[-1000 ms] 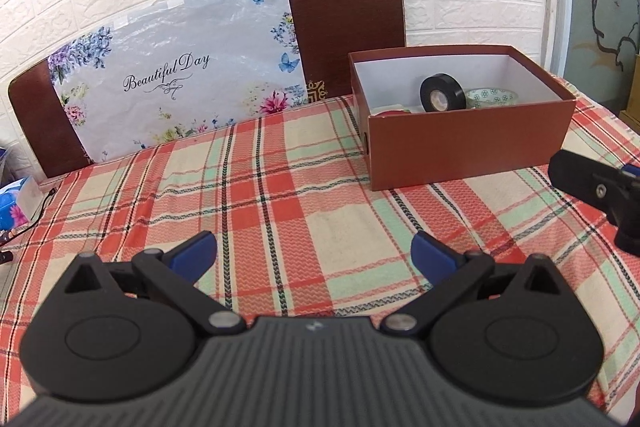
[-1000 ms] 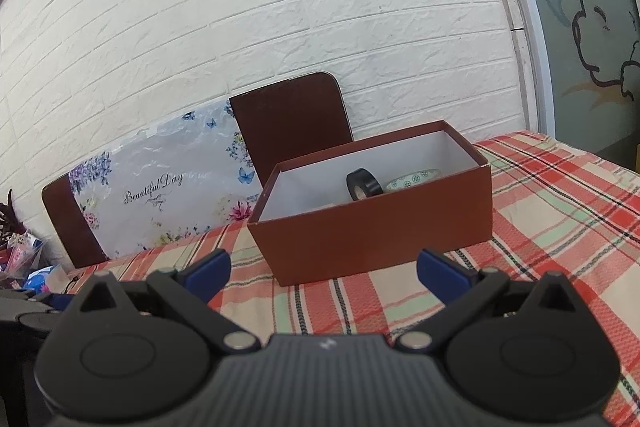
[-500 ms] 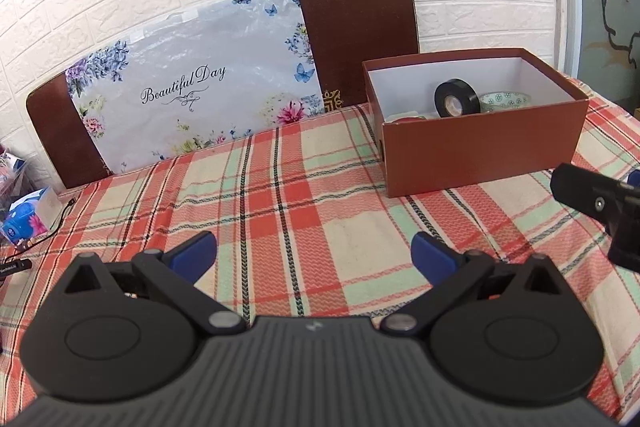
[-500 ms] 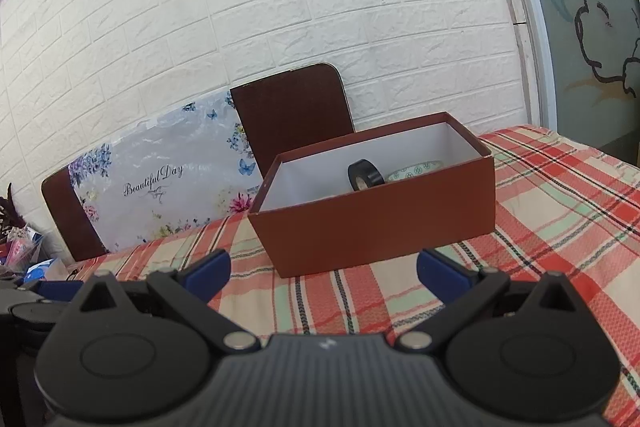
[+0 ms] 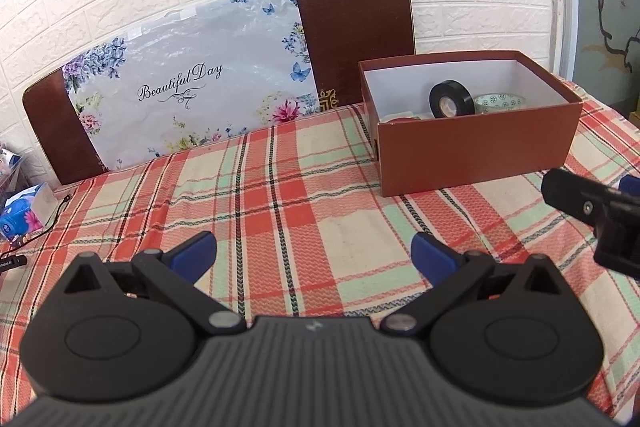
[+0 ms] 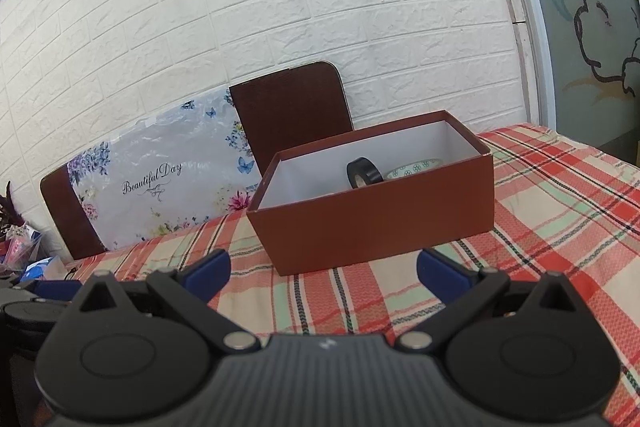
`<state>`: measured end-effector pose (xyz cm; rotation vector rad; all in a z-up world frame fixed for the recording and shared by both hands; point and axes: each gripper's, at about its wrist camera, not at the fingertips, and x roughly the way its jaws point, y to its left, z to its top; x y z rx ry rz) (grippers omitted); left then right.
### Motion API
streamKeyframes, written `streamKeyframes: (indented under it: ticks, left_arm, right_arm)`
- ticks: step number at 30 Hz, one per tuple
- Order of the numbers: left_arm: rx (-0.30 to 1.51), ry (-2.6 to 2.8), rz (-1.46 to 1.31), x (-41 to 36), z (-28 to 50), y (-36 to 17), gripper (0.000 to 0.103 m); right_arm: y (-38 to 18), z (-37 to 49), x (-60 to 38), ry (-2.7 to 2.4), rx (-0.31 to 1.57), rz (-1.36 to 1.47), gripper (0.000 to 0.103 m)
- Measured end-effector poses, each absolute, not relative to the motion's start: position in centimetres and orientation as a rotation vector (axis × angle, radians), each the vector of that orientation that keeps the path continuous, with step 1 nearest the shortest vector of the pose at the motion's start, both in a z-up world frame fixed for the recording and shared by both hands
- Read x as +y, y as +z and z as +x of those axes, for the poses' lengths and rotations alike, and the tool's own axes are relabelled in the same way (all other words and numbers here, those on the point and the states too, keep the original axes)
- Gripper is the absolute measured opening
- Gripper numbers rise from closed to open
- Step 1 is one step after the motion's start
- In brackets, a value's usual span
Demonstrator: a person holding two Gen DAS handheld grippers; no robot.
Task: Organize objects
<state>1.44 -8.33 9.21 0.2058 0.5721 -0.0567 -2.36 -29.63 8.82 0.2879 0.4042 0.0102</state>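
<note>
Left tongs (image 5: 314,253) spread wide, empty, above the checked desk (image 5: 280,195); right tongs (image 6: 323,269) likewise spread and empty; brown box (image 5: 472,155) ahead and to the right of the left tongs, directly ahead of the right tongs; inside it a black tape roll (image 5: 451,99) standing on edge, patterned bowl (image 5: 500,102) just beside it

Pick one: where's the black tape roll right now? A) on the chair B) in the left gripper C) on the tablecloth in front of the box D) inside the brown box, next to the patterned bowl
D: the black tape roll stands on edge inside the brown box, beside the patterned bowl; the left gripper and right gripper are open and empty.
</note>
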Motion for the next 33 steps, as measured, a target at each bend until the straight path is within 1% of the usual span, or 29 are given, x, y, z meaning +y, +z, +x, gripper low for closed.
streamKeyframes:
  ticks: [33]
  left_arm:
    - [0.590,-0.049,0.191,-8.45,1.18,9.18,0.103]
  right_arm:
    - [8.74,-2.33,-29.49,0.011,0.403,0.283,0.103]
